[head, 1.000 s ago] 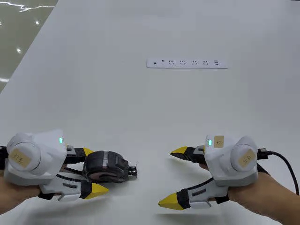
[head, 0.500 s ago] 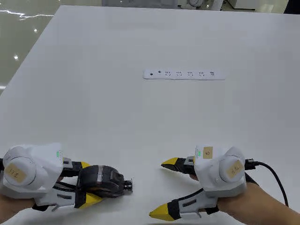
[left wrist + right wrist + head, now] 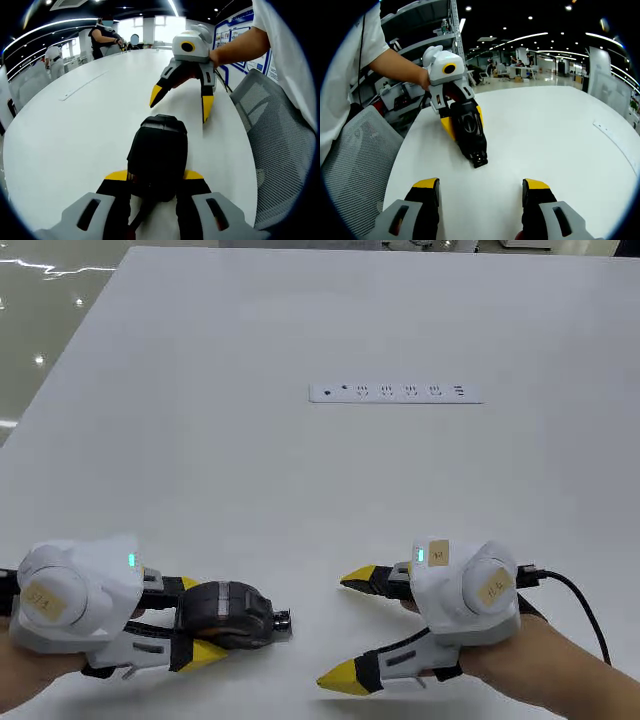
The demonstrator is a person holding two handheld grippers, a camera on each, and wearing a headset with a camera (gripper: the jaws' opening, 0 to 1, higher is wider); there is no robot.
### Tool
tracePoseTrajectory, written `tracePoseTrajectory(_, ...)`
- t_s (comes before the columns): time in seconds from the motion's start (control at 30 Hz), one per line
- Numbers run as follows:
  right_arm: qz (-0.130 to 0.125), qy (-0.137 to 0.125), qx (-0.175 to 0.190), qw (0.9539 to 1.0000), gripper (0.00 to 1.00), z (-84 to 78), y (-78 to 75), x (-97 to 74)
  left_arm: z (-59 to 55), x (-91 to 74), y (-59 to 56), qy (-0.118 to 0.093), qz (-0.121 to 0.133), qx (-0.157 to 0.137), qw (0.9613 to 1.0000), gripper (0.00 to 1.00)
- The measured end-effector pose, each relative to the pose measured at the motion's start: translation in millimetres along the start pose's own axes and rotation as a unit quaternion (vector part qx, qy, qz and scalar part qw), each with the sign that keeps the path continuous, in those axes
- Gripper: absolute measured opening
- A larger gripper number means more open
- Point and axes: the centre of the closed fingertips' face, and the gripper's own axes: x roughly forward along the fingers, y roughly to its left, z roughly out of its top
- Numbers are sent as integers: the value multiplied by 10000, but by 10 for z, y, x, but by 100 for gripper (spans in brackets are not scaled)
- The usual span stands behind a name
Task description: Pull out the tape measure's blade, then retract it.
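A black tape measure [image 3: 228, 613] lies on the white table [image 3: 300, 470] near its front edge, with the blade's hook tip [image 3: 284, 620] pointing right. My left gripper [image 3: 198, 618] is shut on the tape measure [image 3: 158, 154], its yellow-tipped jaws pressed against both sides of the case. My right gripper [image 3: 352, 626] stands open to the right, apart from the tape, with nothing between its jaws. In the right gripper view the tape measure [image 3: 470, 129] sits ahead of my right gripper [image 3: 481, 185], and the left gripper [image 3: 461, 120] holds it. The blade is inside the case.
A white power strip [image 3: 396, 393] lies flat at the middle of the table, farther back. A black cable [image 3: 580, 602] trails from the right gripper. A mesh chair [image 3: 280, 150] stands at the table's near edge. People sit at the table's far end [image 3: 106, 37].
The head camera has shifted a little. The left gripper with the tape measure and the open right gripper hold about the same places on the table.
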Motion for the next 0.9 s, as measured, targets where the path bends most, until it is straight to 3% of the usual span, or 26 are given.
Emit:
tracePoseTrajectory(0.27,121,17,-346,9993,52,37,-49,136,4,8,30,-33,-42,30,10000,29)
tracePoseTrajectory(0.5,278,33,-702,9971,35,109,-71,257,16,27,51,10,-138,267,9995,29)
tracePoseTrajectory(0.9,467,42,-1074,9931,21,154,-18,434,42,53,88,31,-248,386,9989,29)
